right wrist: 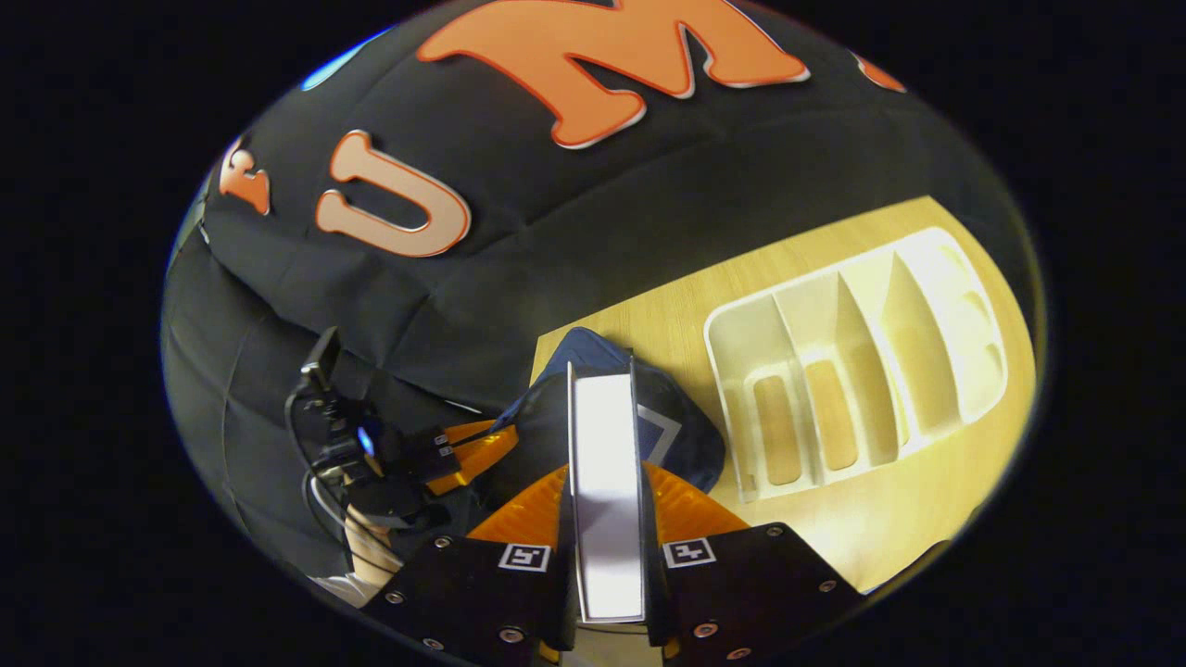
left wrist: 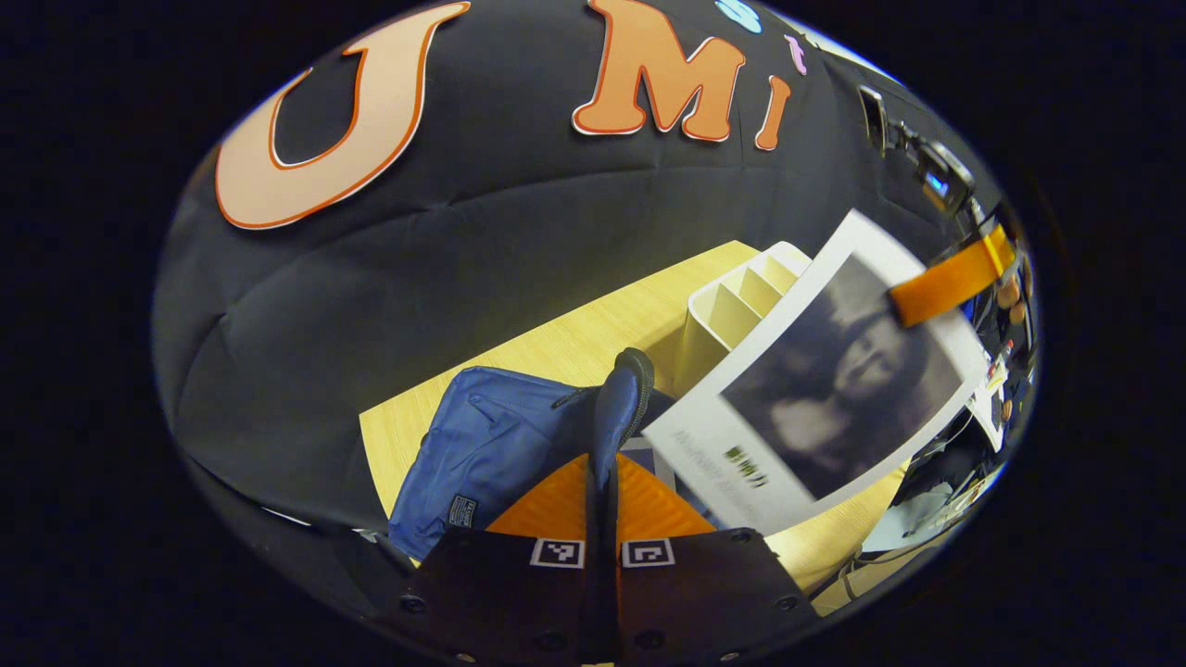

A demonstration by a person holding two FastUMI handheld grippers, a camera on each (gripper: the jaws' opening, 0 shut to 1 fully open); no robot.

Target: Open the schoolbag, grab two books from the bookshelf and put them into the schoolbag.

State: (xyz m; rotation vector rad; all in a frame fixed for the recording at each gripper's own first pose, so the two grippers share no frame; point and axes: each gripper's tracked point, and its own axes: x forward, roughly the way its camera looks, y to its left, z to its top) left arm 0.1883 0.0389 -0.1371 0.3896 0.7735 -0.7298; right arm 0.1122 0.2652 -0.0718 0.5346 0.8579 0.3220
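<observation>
Above, in the left gripper view, we see the left gripper [left wrist: 602, 482] clenched on the blue schoolbag's [left wrist: 491, 445] dark strap [left wrist: 623, 398], with the book's [left wrist: 834, 389] printed cover held aloft by the right gripper [left wrist: 945, 283] before the white bookshelf [left wrist: 732, 310]. From the right gripper view, we meet that book edge-on, both fingers pressing it above the bag's opening [right wrist: 681, 431] on the wooden table [right wrist: 908, 519].

dim booth, warm light on tabletop [right wrist: 686, 306]; heavy fisheye bend at edges; book [left wrist: 825, 389] cover blurred, its edge glares.
</observation>
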